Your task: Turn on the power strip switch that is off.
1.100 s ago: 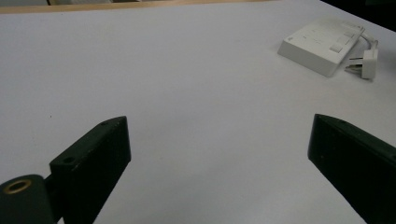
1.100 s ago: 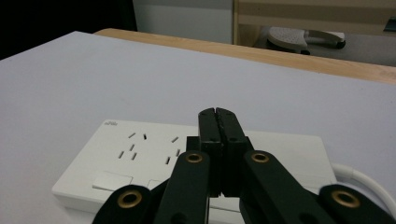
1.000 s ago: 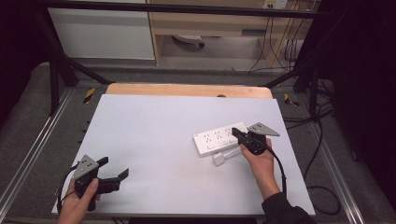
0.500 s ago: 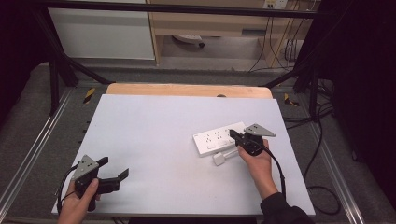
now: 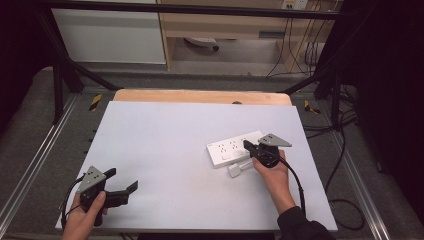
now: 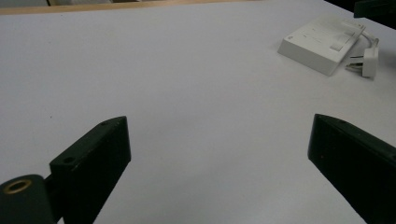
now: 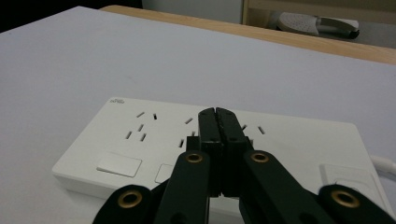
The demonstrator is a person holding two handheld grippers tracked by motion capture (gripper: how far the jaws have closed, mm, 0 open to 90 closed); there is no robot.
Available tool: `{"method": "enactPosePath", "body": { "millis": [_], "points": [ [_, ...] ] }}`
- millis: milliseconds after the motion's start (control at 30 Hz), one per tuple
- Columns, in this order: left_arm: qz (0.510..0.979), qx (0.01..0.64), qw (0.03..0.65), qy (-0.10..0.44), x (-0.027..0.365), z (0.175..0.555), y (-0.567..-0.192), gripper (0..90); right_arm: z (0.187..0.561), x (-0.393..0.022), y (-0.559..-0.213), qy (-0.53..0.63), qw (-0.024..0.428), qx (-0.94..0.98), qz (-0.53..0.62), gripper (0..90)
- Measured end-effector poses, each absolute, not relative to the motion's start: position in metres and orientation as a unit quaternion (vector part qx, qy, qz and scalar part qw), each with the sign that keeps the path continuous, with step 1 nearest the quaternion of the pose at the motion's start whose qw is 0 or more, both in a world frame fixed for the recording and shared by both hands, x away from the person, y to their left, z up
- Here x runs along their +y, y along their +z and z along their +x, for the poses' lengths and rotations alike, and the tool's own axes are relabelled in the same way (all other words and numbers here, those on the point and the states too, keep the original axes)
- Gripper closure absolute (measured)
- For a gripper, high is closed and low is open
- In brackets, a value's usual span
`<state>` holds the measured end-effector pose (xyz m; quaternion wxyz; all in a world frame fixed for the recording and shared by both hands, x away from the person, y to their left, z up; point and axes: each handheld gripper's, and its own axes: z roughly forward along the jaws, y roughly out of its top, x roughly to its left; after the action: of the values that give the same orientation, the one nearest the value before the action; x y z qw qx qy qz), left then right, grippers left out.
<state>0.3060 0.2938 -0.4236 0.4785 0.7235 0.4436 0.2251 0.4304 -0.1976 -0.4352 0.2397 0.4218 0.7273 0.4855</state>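
Fingers, right gripper (image 7: 215,116): pressed together, empty, over power strip (image 5: 235,148).
Fingers, left gripper (image 5: 121,186): spread, empty.
Handling: rigid, light, likely slides on counter (image 5: 165,145).
Grip point: across long edges.

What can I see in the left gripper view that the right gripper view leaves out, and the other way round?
Left gripper view alone: its own left gripper with jaws wide apart over bare table, and a white plug lying beside the power strip. Right gripper view alone: the right gripper with jaws shut together above the strip's sockets, and a wooden edge behind. Both share the power strip and the white table.
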Motion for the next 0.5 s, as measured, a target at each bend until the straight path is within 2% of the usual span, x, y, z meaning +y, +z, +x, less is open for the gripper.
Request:
{"method": "enactPosePath", "body": {
  "millis": [500],
  "points": [
    [0.725,0.443,0.478,0.223,0.2935,0.3060,-0.4239,5.7,0.4310,-0.1933,-0.4406,0.480,0.234,0.732,0.423,90.0]
  ]
}}
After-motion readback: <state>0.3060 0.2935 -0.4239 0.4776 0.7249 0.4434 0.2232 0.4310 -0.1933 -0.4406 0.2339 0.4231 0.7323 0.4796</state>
